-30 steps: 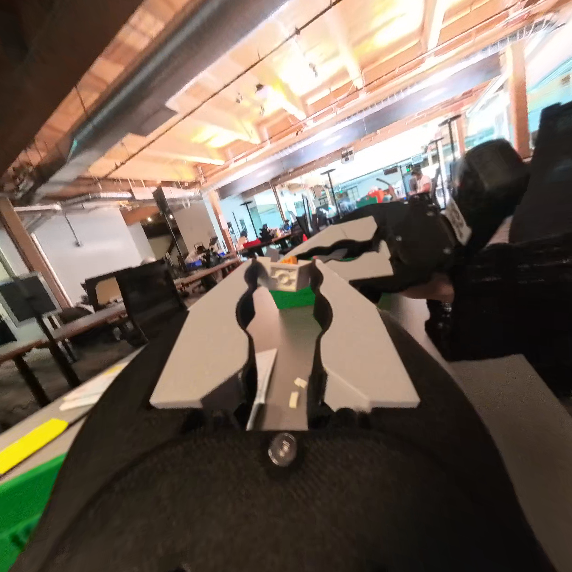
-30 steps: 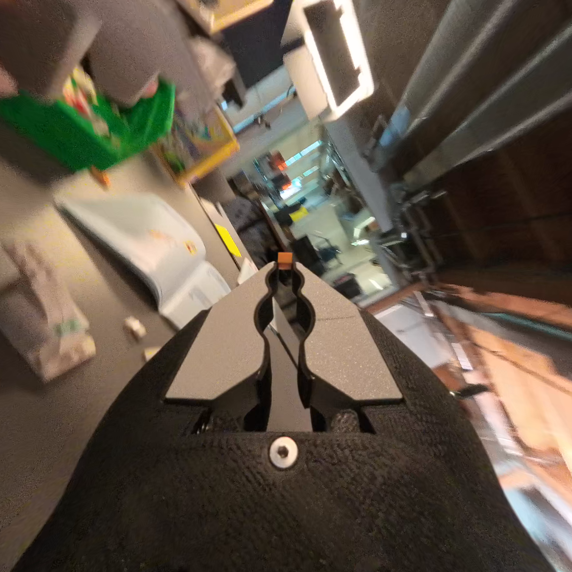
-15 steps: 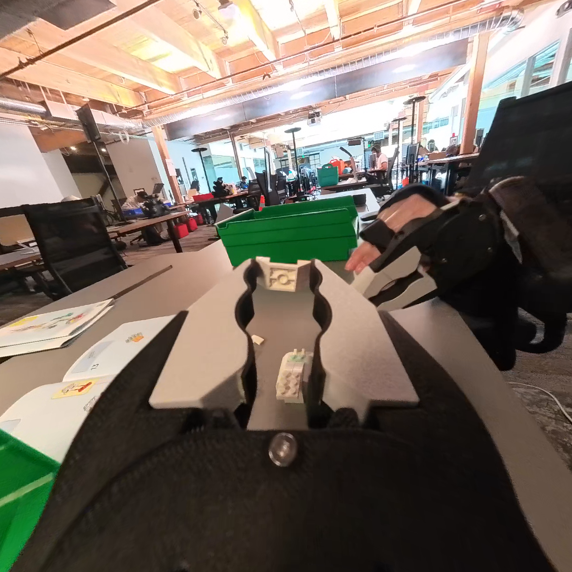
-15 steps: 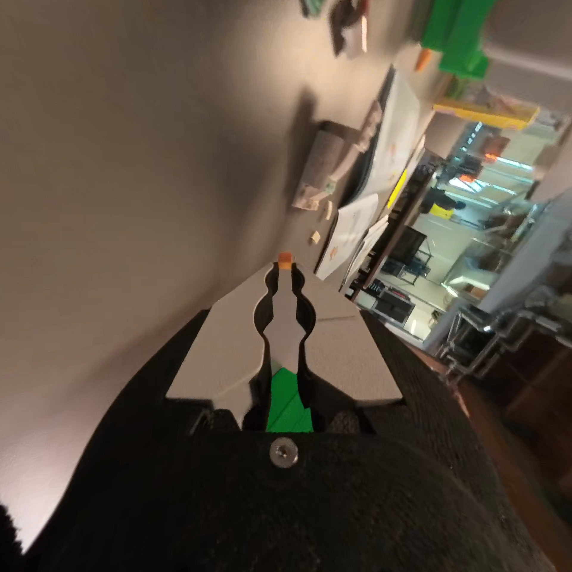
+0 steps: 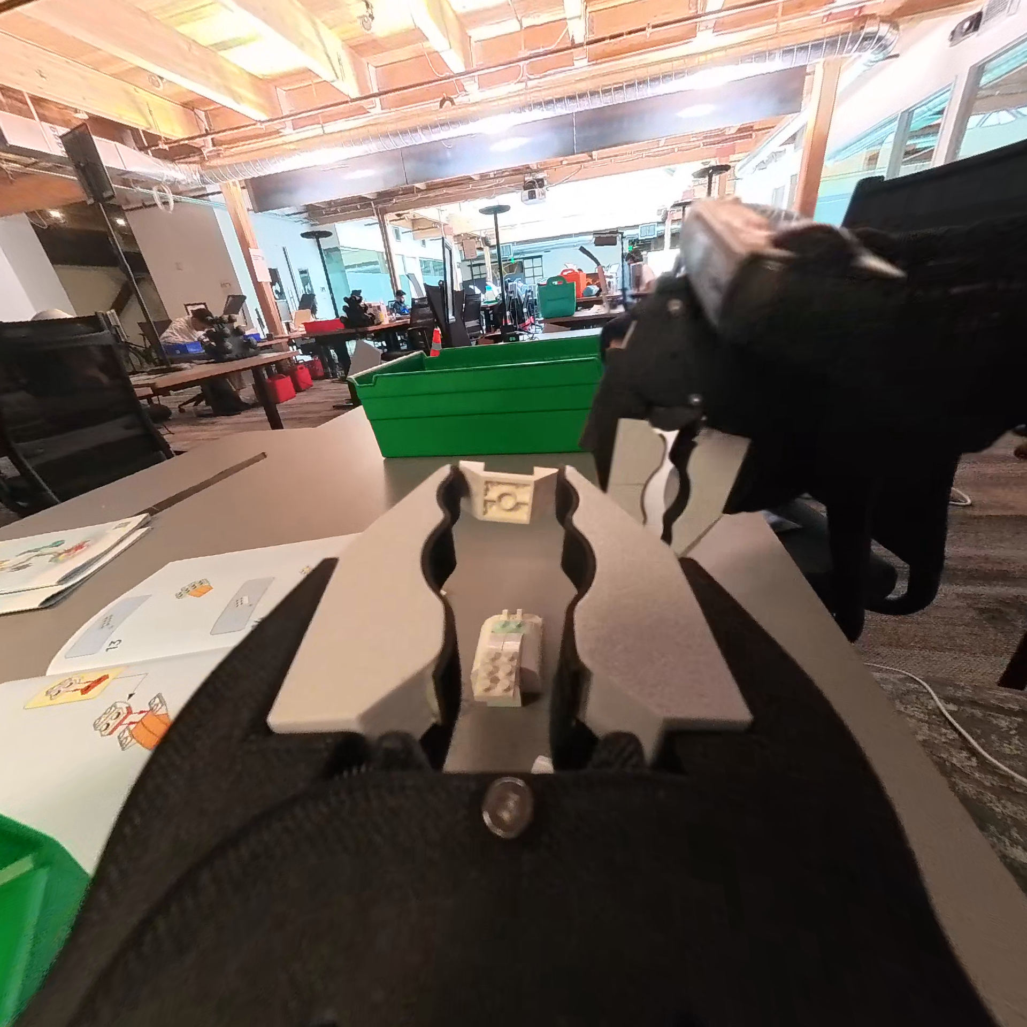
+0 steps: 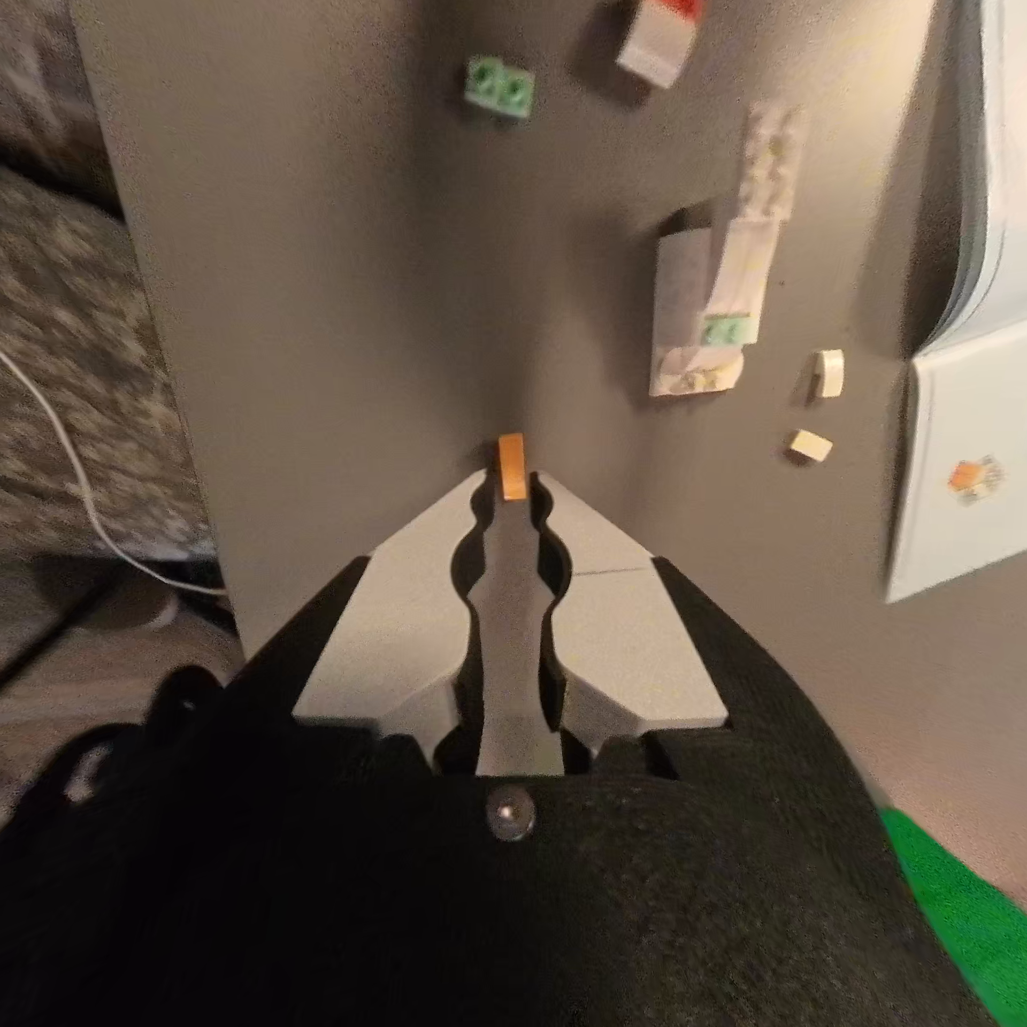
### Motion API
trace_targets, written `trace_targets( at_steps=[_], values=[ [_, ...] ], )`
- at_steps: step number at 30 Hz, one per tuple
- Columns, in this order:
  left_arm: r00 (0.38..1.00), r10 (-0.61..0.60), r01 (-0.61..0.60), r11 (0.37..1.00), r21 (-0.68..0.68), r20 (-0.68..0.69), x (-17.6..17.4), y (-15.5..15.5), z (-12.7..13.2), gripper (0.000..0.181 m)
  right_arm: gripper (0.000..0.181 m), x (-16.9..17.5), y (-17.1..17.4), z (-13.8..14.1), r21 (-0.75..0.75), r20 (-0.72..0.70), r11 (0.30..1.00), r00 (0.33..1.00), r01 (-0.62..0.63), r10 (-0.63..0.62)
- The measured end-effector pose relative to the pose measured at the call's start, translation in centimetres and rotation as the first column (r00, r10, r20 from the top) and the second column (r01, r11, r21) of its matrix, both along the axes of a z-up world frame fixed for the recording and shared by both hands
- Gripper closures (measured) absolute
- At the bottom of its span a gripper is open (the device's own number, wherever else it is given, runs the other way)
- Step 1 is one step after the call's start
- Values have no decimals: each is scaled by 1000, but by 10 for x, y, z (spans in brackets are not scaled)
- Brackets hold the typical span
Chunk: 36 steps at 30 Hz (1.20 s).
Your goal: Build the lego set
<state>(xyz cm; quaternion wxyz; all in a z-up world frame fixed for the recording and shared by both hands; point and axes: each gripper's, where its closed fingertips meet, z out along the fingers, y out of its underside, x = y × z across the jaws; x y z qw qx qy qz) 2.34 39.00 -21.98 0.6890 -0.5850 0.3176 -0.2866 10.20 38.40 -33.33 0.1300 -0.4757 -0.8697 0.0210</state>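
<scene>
My left gripper (image 5: 507,489) is shut on a white lego piece (image 5: 507,497), held at its fingertips above the grey table (image 5: 311,489). A small white and grey lego assembly (image 5: 507,661) lies on the table below it, seen between the fingers. My right gripper (image 6: 511,472) is shut on a small orange lego piece (image 6: 511,468) and points down at the table (image 6: 333,278). The right gripper also shows in the left wrist view (image 5: 667,478), at the right, close to the left fingertips. A partly built white and grey assembly (image 6: 706,311) lies to the right.
Green bins (image 5: 478,405) stand behind on the table. Open instruction booklets (image 5: 166,611) lie at the left, also showing in the right wrist view (image 6: 967,444). Loose pieces lie about: a green brick (image 6: 500,94), a grey and red piece (image 6: 656,55), two small cream pieces (image 6: 825,373). The table edge (image 6: 139,311) and a white cable (image 6: 72,472) are left. There is about 15 cm between the tips of the two grippers. Between my right fingertips and the green brick (image 6: 500,94) there is roughly 10 cm.
The right gripper has swung down to point at the table with the orange piece still in it. The left gripper levelled out with the white piece, and the right gripper came nearer to it.
</scene>
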Motion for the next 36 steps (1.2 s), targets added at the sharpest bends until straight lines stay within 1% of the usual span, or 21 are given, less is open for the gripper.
trace_targets(
  at_steps=[1,2,3,5,7,9,11,13,15,19,22,26,28,29,30,31,33,35,36],
  values=[
    [1000,-3,3,1000,-2,1,0,0,0,148,161,-1,0,1,-61,-19,997,999,42,-43],
    [1000,-4,4,1000,-3,2,0,0,0,148,155,-1,-3,1,-132,-34,987,995,88,-93],
    [1000,-5,5,1000,-4,3,0,0,0,148,153,0,-6,3,-200,-52,971,989,128,-141],
    [1000,-6,6,1000,-5,4,0,0,0,148,151,1,-6,5,-278,-137,946,968,167,-211],
    [1000,-8,8,1000,-9,7,0,0,0,148,152,2,-4,7,-324,-242,930,934,176,-261],
    [1000,-12,12,1000,-13,16,-1,0,0,148,152,2,-3,7,-388,-319,903,892,185,-320],
    [999,-19,20,1000,-24,29,-2,1,1,148,153,3,-2,5,-465,-352,865,858,188,-375],
    [999,-22,23,999,-34,42,-3,2,1,148,154,1,1,5,-551,-364,813,823,187,-436],
    [998,-21,24,999,-41,55,-4,2,2,148,154,-2,-1,7,-617,-362,769,806,169,-468],
    [997,-22,26,998,-54,77,-7,4,3,148,164,-9,-5,5,-591,-403,797,810,126,-426],
    [995,-23,29,998,-63,92,-9,4,3,148,173,-10,-2,3,-576,-408,803,798,152,-444],
    [992,-33,43,996,-76,119,-12,5,5,148,175,-10,-1,3,-553,-423,809,771,197,-476],
    [989,-74,84,994,-76,128,-9,1,5,148,175,-13,0,3,-539,-434,810,748,231,-502],
    [987,-104,113,991,-71,125,-7,-2,5,148,175,-17,1,6,-515,-467,822,724,243,-507],
    [984,-136,144,988,-60,118,-4,-6,6,148,175,-25,1,16,-506,-530,832,680,227,-507],
    [979,-173,179,983,-46,112,-1,-11,6,148,175,-37,-3,33,-524,-604,832,610,181,-513],
    [958,-262,266,964,-26,113,7,-24,8,148,176,-55,-10,68,-564,-723,823,442,66,-531],
    [930,-343,348,937,-18,129,12,-36,10,148,176,-66,-17,95,-574,-792,817,291,-54,-536],
    [917,-369,376,927,-15,148,14,-40,12,148,176,-70,-22,106,-577,-807,808,232,-121,-542]
  ],
)
